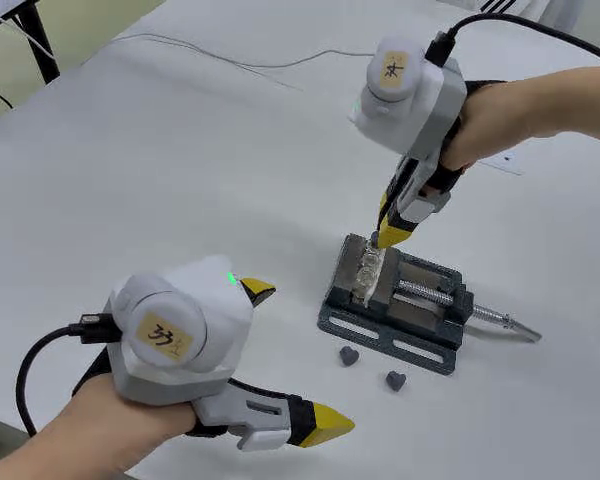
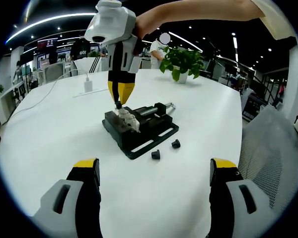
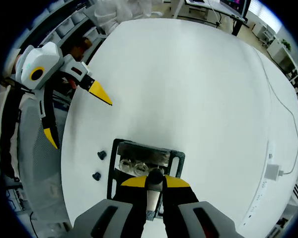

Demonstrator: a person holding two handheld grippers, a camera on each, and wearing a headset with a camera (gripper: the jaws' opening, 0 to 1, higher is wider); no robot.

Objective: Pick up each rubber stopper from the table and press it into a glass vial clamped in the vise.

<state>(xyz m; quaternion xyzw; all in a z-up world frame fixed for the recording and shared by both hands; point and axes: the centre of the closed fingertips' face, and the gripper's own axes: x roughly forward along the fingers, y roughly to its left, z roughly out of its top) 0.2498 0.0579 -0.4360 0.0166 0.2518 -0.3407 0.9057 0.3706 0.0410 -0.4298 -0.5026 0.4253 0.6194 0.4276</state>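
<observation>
- My right gripper (image 1: 392, 236) points down over the vise (image 1: 420, 312), its fingers closed on a small dark rubber stopper (image 3: 156, 174). The stopper sits right at the mouth of one of the glass vials (image 1: 368, 268) clamped between the vise's plates.
- My left gripper (image 1: 296, 356) hovers over the tabletop (image 1: 180, 150) with its fingers spread wide and nothing between them.
- Two loose stoppers (image 1: 349, 356) lie on the tabletop just in front of the vise base, a little apart from each other.
- I expect the stopper to be light, soft and grippy, so it should give a little under a pinch and not slip. I would hold it by its wider top and leave the narrow end free to enter the vial.
- The vials look thin, clear and brittle. I judge the push should go straight down the vial's axis, since a sideways lean could chip the rim or tip it in the clamp.
- The vise looks heavy enough to stay put.
</observation>
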